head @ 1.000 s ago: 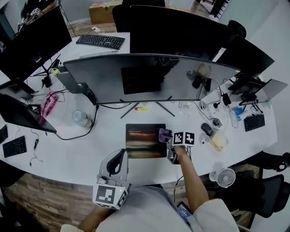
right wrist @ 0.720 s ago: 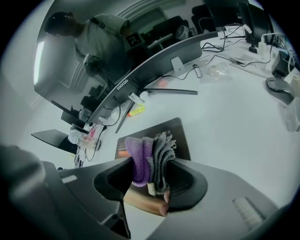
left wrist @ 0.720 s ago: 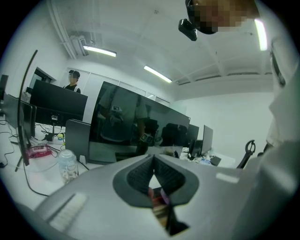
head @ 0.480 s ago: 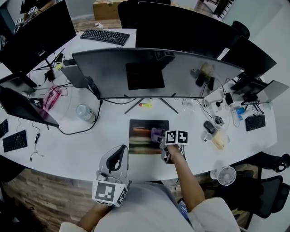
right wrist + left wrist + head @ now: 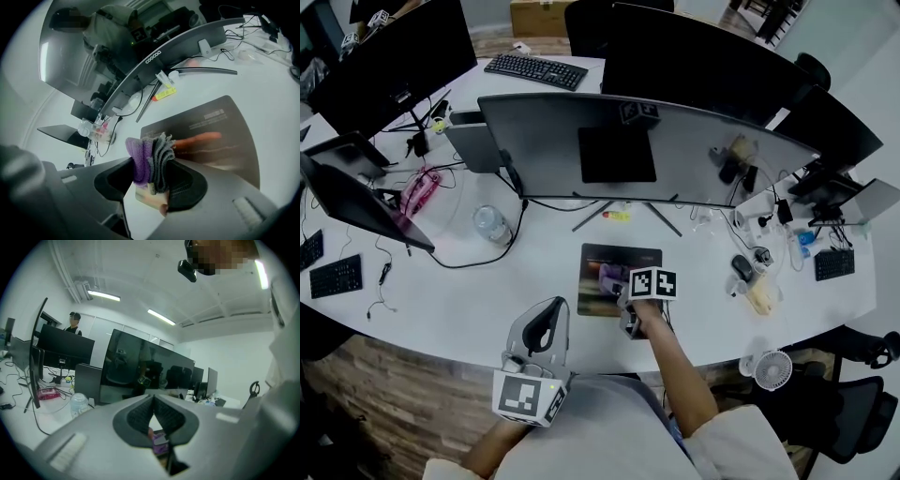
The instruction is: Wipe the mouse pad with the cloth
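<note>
The dark mouse pad (image 5: pixel 623 258) (image 5: pixel 213 133) lies on the white desk in front of the curved monitor. My right gripper (image 5: pixel 617 286) (image 5: pixel 152 176) is shut on a folded purple and grey cloth (image 5: pixel 610 278) (image 5: pixel 149 159). The cloth rests on the pad's near half, left of its middle. Near the desk's front edge, left of the pad, my left gripper (image 5: pixel 546 323) (image 5: pixel 153 401) is held up with its jaws shut and nothing between them. In the left gripper view, part of the cloth (image 5: pixel 159 442) shows beyond the jaws.
A wide curved monitor (image 5: pixel 637 155) stands just behind the pad, with its stand legs and a yellow item (image 5: pixel 616 216) between them. A plastic bottle (image 5: pixel 490 225) and cables lie to the left. A mouse (image 5: pixel 741 268) and a small fan (image 5: pixel 772 368) are to the right.
My right gripper has dragged the cloth leftward over the pad, from its right edge to left of its middle. The left gripper has stayed where it was.
</note>
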